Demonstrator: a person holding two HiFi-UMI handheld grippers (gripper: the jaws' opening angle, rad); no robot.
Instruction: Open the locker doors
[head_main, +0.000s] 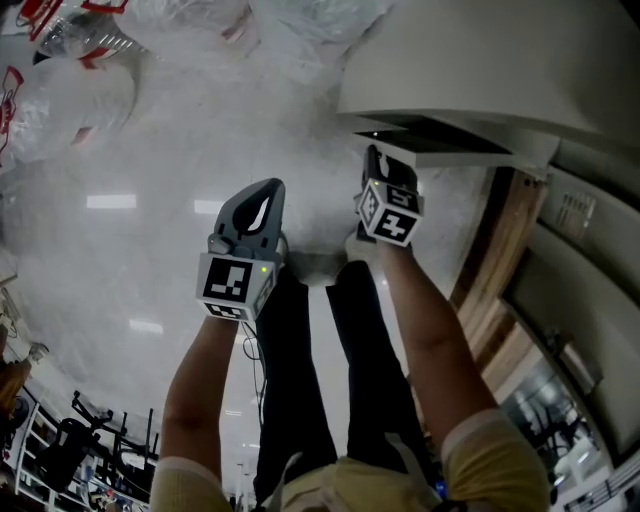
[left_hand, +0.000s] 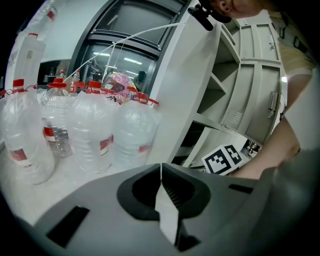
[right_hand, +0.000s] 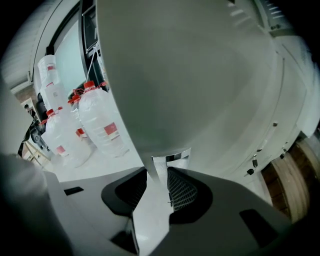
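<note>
Right claw (right_hand: 161, 167) pinches the locker door (right_hand: 200, 75) edge, arm stretched forward; left claw (left_hand: 161, 172) sits closed, empty, held alongside.

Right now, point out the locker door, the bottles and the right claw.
door (right_hand: 200, 75), right gripper view, its flat grey face.
bottles (left_hand: 92, 132), left gripper view, body of a middle bottle.
right claw (right_hand: 159, 172), right gripper view, midway between its tips, at the door's edge.
</note>
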